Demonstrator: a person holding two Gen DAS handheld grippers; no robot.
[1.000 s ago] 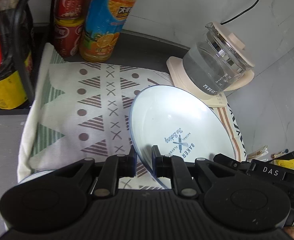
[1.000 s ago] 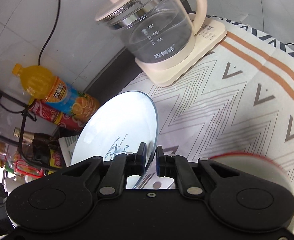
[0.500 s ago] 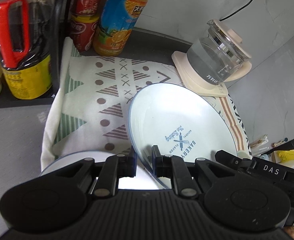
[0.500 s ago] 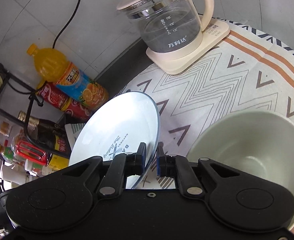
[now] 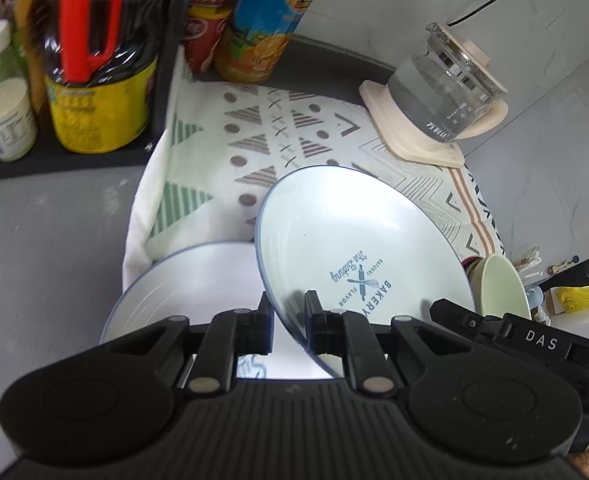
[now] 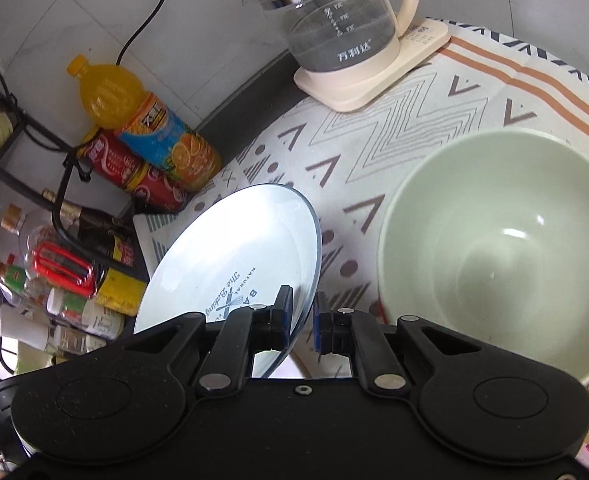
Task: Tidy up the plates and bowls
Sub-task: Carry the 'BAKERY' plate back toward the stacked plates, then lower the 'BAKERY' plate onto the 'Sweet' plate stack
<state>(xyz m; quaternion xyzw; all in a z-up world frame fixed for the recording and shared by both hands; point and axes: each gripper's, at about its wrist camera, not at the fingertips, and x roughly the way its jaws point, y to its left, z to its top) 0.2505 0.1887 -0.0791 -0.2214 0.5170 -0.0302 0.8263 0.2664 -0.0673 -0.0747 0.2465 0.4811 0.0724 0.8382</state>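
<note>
Left wrist view, both tongs [image 5: 288, 326] [image 6: 302, 320] pinching tilted plate [image 5: 358, 248] rim, second plate [image 5: 198, 280] below, bowl [image 6: 502, 248] beside.

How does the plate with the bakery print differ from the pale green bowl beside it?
The bakery plate is shallow, light blue and printed; the green bowl is deep and plain. The plate is tilted, its rim clamped by both the left gripper and the right gripper; the bowl sits upright, ungripped. Both are round and empty.

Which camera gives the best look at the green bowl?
The right wrist view: the green bowl fills its right side, with the whole empty inside visible. The left wrist view shows only a sliver of it behind the printed plate.
</note>
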